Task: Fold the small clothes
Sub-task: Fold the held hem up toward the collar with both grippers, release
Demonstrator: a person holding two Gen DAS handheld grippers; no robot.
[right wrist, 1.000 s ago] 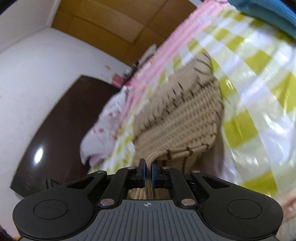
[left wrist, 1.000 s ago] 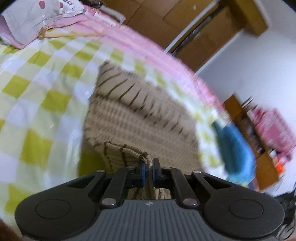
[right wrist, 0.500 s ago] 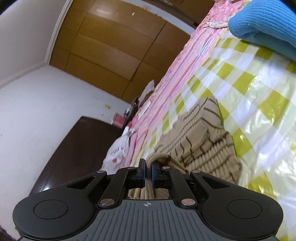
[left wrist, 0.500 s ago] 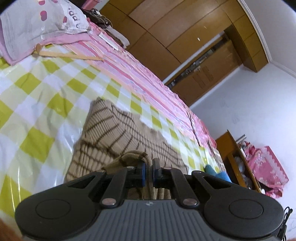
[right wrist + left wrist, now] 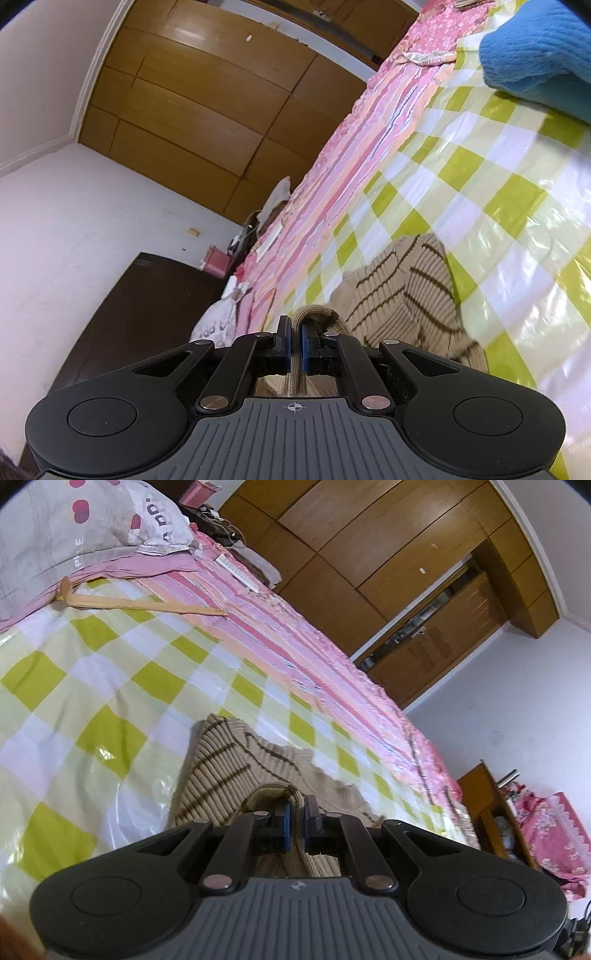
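Left hand-held gripper (image 5: 296, 821): jaws narrow, clamped on a bunched ribbed edge of the beige knit sweater (image 5: 221, 771). Right hand-held gripper (image 5: 294, 343): same, pinched tight on another ribbed edge of the sweater (image 5: 402, 291), fabric loop poking up between the pads. Sweater is beige with thin brown stripes; near edges lifted at the grippers, rest lying on the bed's green-and-white checkered plastic cover (image 5: 110, 686).

Beyond the sweater: pink striped sheet (image 5: 295, 638) along the far edge of the cover. Wooden clothes hanger (image 5: 140, 603) lies on the cover near the pillow (image 5: 74, 528), which is grey with red hearts and lettering. Blue knit garment (image 5: 539, 55) sits on the cover, well apart from the sweater, right-wrist view. Farthest: wooden wardrobe (image 5: 388, 554), dark headboard (image 5: 140, 306), white wall.
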